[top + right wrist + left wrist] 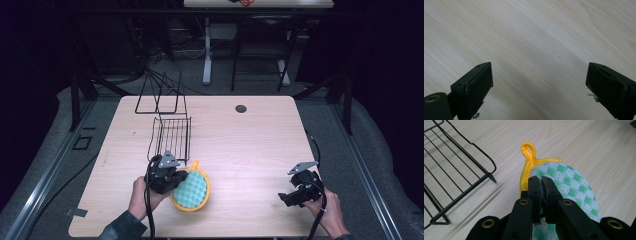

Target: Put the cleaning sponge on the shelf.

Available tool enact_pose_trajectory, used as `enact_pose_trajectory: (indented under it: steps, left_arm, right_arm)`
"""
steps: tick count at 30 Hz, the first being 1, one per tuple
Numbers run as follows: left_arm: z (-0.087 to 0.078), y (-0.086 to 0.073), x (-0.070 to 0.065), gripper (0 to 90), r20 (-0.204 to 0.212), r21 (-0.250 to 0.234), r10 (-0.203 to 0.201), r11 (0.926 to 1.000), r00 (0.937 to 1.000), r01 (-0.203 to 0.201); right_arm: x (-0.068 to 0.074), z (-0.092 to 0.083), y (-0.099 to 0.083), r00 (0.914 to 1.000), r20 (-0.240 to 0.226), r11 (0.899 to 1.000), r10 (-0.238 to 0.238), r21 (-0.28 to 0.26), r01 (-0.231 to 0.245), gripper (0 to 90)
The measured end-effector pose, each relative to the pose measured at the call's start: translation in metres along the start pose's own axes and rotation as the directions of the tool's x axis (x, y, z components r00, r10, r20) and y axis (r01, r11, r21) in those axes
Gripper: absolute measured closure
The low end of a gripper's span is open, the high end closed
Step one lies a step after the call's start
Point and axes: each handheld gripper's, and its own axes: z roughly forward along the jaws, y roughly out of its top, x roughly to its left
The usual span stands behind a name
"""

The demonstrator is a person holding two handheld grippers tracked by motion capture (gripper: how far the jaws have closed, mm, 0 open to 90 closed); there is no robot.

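A round green-and-white checked potholder [191, 190] with a yellow rim and hanging loop lies on the wooden table [240, 140], near its front left. My left gripper [176, 179] is shut on the potholder's left edge. In the left gripper view the two jaws stand pressed together on the checked cloth [571, 185], just right of the yellow loop [529, 150]. A black wire rack [170, 136] stands just beyond the potholder. My right gripper [287, 198] hovers at the front right, open over bare wood, with nothing between its fingertips [477, 77].
The wire rack's raised frame [157, 97] reaches toward the table's back left. A small dark hole [241, 108] marks the table's far middle. Beyond the table are a second desk's legs [207, 50] and dark floor. Bare wood lies between the two grippers.
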Motion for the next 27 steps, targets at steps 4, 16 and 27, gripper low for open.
enact_pose_trajectory:
  steps: [4,16,27]
  left_arm:
    - [-0.005,0.0,0.004,86.5,-0.008,-0.012,-0.011,0.9999,0.9999,0.011]
    - [-0.015,0.0,0.012,86.6,-0.033,-0.038,-0.027,0.9989,0.9991,0.026]
    - [-0.027,0.001,0.024,86.6,-0.066,-0.073,-0.056,0.996,0.9963,0.051]
  right_arm:
    - [0.0,0.0,0.0,1.0,0.001,1.0,0.001,-0.004,-0.001,7.4]
    - [0.0,0.0,0.0,1.0,0.002,1.0,0.0,0.006,0.0,8.4]
    - [0.0,0.0,0.0,1.0,0.004,1.0,0.0,0.006,0.0,8.7]
